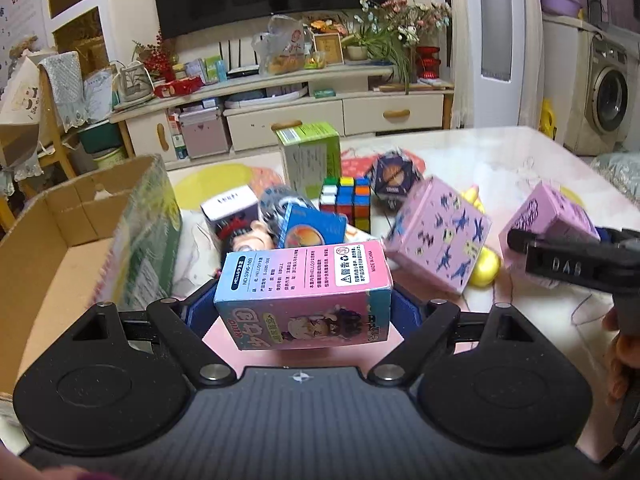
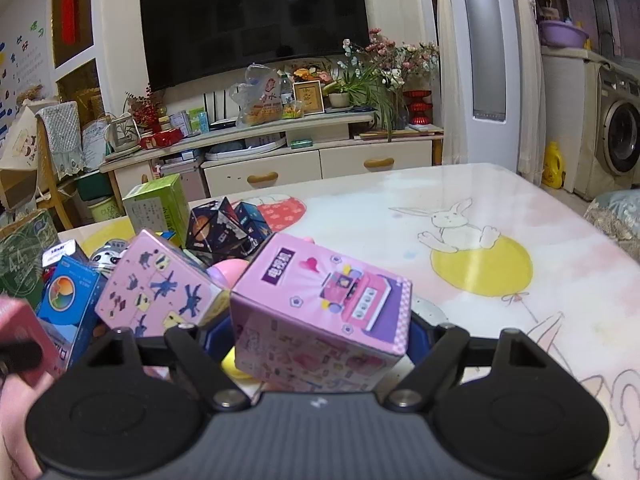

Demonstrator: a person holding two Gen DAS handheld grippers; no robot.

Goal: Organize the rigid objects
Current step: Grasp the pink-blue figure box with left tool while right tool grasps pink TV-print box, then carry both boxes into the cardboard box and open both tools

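Observation:
My left gripper (image 1: 304,310) is shut on a pink-and-blue doll box (image 1: 304,280), held lifted above the table between the blue pads (image 1: 200,308). An open cardboard carton (image 1: 60,248) stands just to its left. In the right wrist view my right gripper (image 2: 320,344) is shut on a pink-purple toy box (image 2: 320,304), tilted, with a blue pad at each side. That same box (image 1: 552,216) and the right gripper's black finger (image 1: 568,266) show at the right of the left wrist view. A pink box with blue figures (image 2: 160,284) leans between the two.
A pile lies on the table (image 2: 480,200): a Rubik's cube (image 1: 346,202), a green box (image 1: 310,156), a starry folding cube (image 2: 224,232), a blue box (image 2: 68,300), a yellow ball (image 1: 486,272). The rabbit-print tabletop stretches to the right.

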